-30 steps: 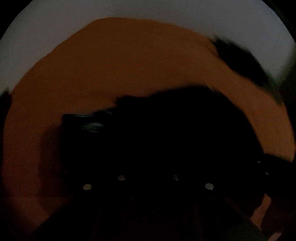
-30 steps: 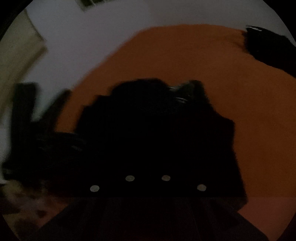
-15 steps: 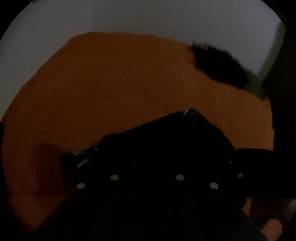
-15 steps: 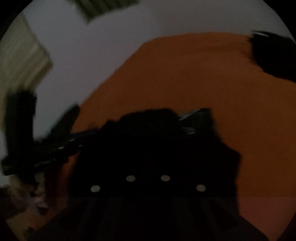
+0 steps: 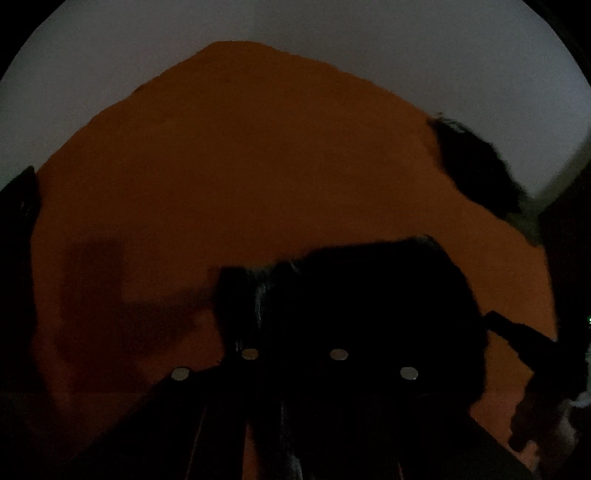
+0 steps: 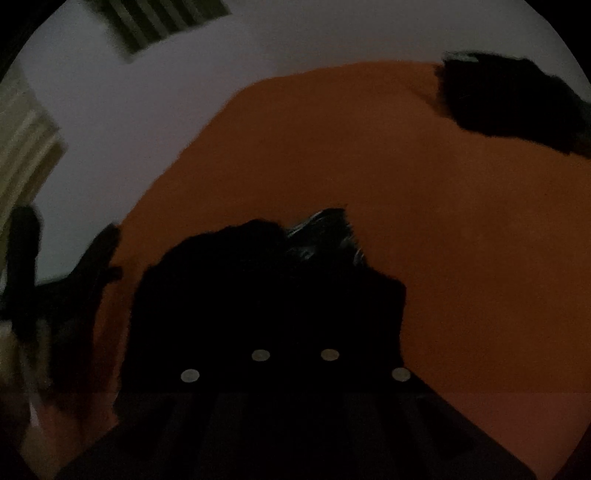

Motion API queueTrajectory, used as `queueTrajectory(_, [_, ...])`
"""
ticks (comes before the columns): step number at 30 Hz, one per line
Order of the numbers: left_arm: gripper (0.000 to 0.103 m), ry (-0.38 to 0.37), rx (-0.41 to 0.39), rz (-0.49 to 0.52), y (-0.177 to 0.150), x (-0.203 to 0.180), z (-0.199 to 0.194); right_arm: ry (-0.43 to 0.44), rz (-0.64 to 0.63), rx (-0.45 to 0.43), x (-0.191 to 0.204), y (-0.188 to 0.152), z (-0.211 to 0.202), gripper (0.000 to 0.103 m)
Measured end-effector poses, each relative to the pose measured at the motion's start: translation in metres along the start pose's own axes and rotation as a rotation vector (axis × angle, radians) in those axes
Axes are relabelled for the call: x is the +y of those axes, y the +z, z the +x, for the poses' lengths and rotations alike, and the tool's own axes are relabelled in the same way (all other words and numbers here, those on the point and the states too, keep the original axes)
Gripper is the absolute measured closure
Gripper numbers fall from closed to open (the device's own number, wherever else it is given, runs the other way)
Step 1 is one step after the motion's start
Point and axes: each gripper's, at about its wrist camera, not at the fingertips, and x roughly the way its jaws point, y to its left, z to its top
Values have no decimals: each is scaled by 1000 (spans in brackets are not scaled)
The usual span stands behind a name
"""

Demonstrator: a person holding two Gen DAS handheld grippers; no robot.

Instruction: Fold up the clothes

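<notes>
A black garment (image 5: 369,302) hangs bunched in front of my left gripper (image 5: 295,295), above the orange surface (image 5: 258,166). The left jaws are closing with the cloth between them; the left finger (image 5: 236,295) shows bare beside the cloth and the other is hidden. In the right wrist view the same black garment (image 6: 258,302) covers my right gripper (image 6: 321,240), which is shut on it, with only the shiny fingertips (image 6: 314,229) peeking out. Each gripper shows dimly at the edge of the other's view: the right (image 5: 517,339), the left (image 6: 74,280).
A second dark garment (image 5: 476,166) (image 6: 509,99) lies crumpled at the far right edge of the orange surface (image 6: 443,221). Beyond it is a pale floor or wall (image 6: 129,129). A striped item (image 6: 162,22) sits at the upper left. The light is very dim.
Both grippers have risen and pulled back with the black garment. More orange surface shows ahead. The left finger now stands bare beside the cloth.
</notes>
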Motion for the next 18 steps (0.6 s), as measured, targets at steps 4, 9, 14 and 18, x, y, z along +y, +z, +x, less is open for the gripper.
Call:
queueTrajectory(4, [35, -75, 4, 127, -74, -31, -36, 81, -22, -2, 18, -47, -49, 103])
queueTrajectory(9, [35, -66, 49, 204, -134, -69, -5, 82, 12, 15, 40, -102, -45, 103])
queueTrajectory(14, [40, -38, 176, 136, -136, -52, 40, -47, -16, 82, 29, -111, -16, 103])
queueTrajectory(18, [58, 0, 159, 33, -133, -2, 22, -157, 144, 11, -28, -98, -39, 103])
